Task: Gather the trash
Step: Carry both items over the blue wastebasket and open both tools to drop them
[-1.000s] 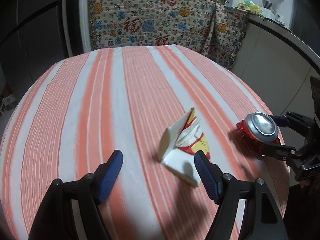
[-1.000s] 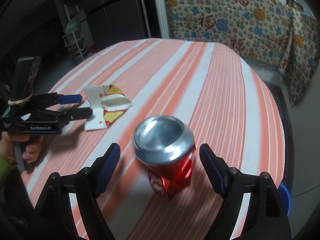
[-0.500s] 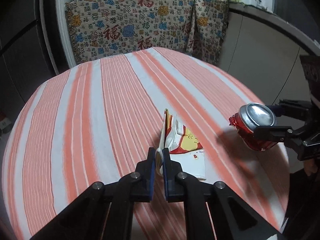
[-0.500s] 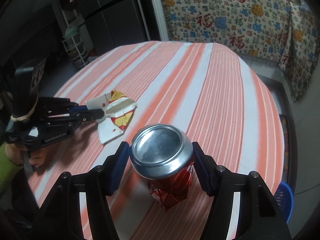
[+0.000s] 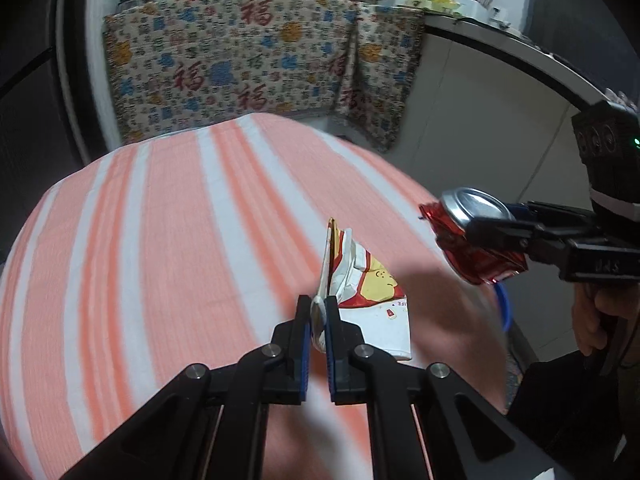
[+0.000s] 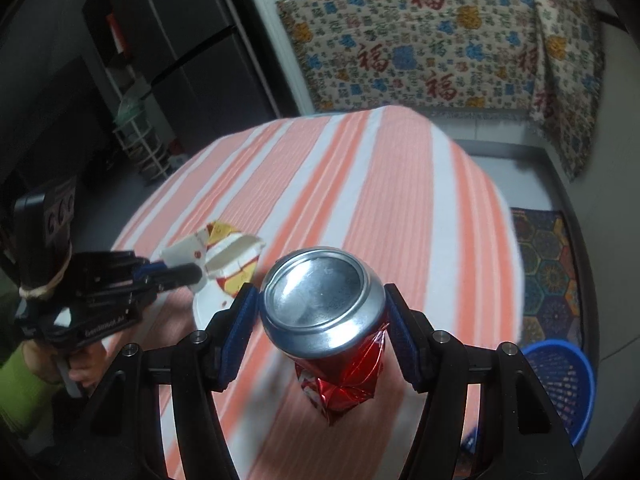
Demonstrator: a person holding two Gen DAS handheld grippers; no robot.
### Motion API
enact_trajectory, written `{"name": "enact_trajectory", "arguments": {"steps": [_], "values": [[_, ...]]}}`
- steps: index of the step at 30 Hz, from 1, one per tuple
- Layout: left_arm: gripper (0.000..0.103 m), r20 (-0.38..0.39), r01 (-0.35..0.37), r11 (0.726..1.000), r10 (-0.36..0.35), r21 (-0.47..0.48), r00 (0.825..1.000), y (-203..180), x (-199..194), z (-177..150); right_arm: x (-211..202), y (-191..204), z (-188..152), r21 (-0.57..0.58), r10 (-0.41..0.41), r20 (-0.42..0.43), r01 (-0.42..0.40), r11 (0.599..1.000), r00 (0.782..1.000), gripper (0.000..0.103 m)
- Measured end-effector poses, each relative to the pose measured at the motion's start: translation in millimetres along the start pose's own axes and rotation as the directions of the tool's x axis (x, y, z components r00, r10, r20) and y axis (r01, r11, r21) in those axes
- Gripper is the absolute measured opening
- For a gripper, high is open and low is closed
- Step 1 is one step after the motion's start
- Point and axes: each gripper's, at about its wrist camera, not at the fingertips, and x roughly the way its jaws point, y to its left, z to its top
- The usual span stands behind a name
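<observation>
Where the left gripper (image 5: pixel 318 322) meets the torn paper carton (image 5: pixel 370 296), its jaws are pressed together on the carton's near white edge, the blue pads (image 5: pixel 306 340) flat against either side of a thin folded flap. That carton, white with red and yellow print, stands on edge between the jaws and fans out ahead and to the right of them, over the striped bench (image 5: pixel 160 240); whether its lower corner touches the cloth cannot be told. On the other side, the right gripper (image 6: pixel 322 318) has its jaws clamped on the crushed red can (image 6: pixel 324 308), one pad against each side just below the silver rim, with the crumpled red body hanging beneath. From the left wrist view the can (image 5: pixel 474 236) sits beyond the bench edge, with a sliver of blue basket (image 5: pixel 502 304) showing below it. From the right wrist view the basket (image 6: pixel 560 384) is on the floor, partly cut off by the gripper frame. Motion blur softens the stripes, and the carton's print is too small to read.
</observation>
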Motion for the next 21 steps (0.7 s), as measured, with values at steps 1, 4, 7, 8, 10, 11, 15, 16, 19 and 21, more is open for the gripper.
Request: {"name": "enact_trajectory", "arguments": {"steps": [1, 4, 7, 8, 10, 11, 15, 16, 19, 21], "values": [[0.006, 0.002, 0.018, 1.0, -0.018, 0.009, 1.0, -10.6, 1.6, 3.3, -8.0, -7.8, 0.9, 0.015, -0.01, 0.01, 0.01, 1.0, 1.0, 0.064], [0.006, 0.003, 0.087, 0.995, -0.087, 0.049, 0.996, -51.4, 10.5, 15.1, -37.4, -39.5, -3.3, 0.071, -0.057, 0.034, 0.054, 0.996, 0.998, 0.064], [0.006, -0.007, 0.147, 0.986, -0.147, 0.079, 0.989, -89.5, 23.5, 24.0, -63.4, -74.6, -16.0, 0.109, -0.138, 0.024, 0.135, 0.985, 0.99, 0.064], [0.006, -0.015, 0.175, 0.981, -0.174, 0.087, 0.985, -105.9, 29.3, 28.4, -70.5, -86.4, -20.6, 0.124, -0.164, 0.016, 0.161, 0.979, 0.986, 0.064], [0.006, -0.031, 0.217, 0.971, -0.215, 0.103, 0.976, -133.9, 40.0, 36.2, -84.1, -113.7, -31.3, 0.167, -0.208, -0.003, 0.205, 0.964, 0.978, 0.064], [0.006, -0.04, 0.234, 0.966, -0.231, 0.111, 0.972, -147.0, 45.3, 38.9, -90.6, -127.2, -37.7, 0.189, -0.229, -0.013, 0.228, 0.955, 0.973, 0.064], [0.006, -0.087, 0.279, 0.95, -0.269, 0.137, 0.959, -195.0, 72.2, 47.9, -106.0, -171.0, -55.3, 0.252, -0.295, -0.056, 0.3, 0.92, 0.954, 0.064], [0.006, -0.103, 0.284, 0.948, -0.271, 0.144, 0.957, -207.8, 82.7, 49.8, -108.2, -182.0, -60.5, 0.267, -0.309, -0.065, 0.315, 0.911, 0.949, 0.064], [0.006, -0.139, 0.287, 0.945, -0.267, 0.154, 0.954, -235.1, 111.0, 52.2, -110.9, -212.6, -72.3, 0.315, -0.331, -0.085, 0.341, 0.886, 0.94, 0.064], [0.006, -0.157, 0.285, 0.946, -0.261, 0.153, 0.952, -244.6, 127.3, 54.1, -109.5, -226.1, -76.8, 0.339, -0.341, -0.094, 0.352, 0.873, 0.936, 0.064]]}}
